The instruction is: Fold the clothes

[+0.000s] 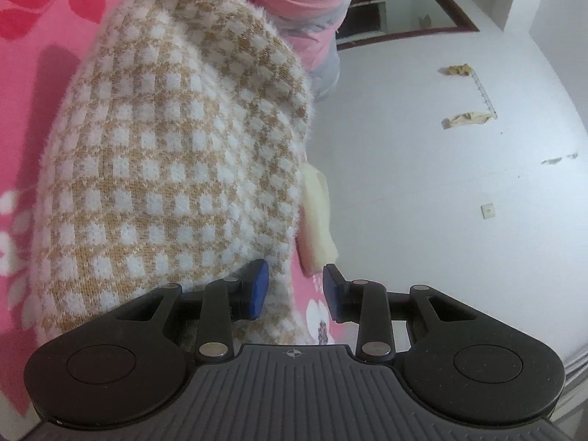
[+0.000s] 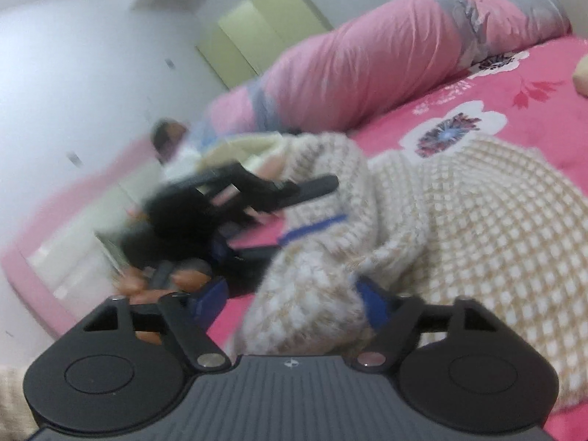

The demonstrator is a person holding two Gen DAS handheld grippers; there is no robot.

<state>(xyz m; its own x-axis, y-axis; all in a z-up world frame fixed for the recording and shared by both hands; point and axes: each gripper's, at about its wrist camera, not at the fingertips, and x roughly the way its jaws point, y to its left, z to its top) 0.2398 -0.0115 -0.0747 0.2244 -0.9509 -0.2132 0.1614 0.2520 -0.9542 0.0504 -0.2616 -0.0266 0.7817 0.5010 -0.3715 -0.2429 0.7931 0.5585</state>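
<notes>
A fuzzy tan-and-white checked sweater (image 1: 165,169) lies on the pink flowered bedsheet (image 1: 33,84). In the left wrist view my left gripper (image 1: 296,288) is low over the sweater's near edge. Its blue pads (image 1: 259,288) stand apart, with the fuzzy hem and pink sheet showing in the gap. In the blurred right wrist view a bunched fold of the sweater (image 2: 305,308) rises between the jaws of my right gripper (image 2: 290,297). The right pad touches the fold; the left pad (image 2: 209,294) stands clear of it. The left gripper's blurred black body (image 2: 205,205) and a hand's fingers (image 2: 183,279) show beyond.
A rolled pink and grey quilt (image 2: 367,66) lies along the far side of the bed. A cream foam block (image 1: 316,220) sits by the bed's edge against the white wall (image 1: 441,183). A pale green wardrobe (image 2: 264,36) stands in the corner.
</notes>
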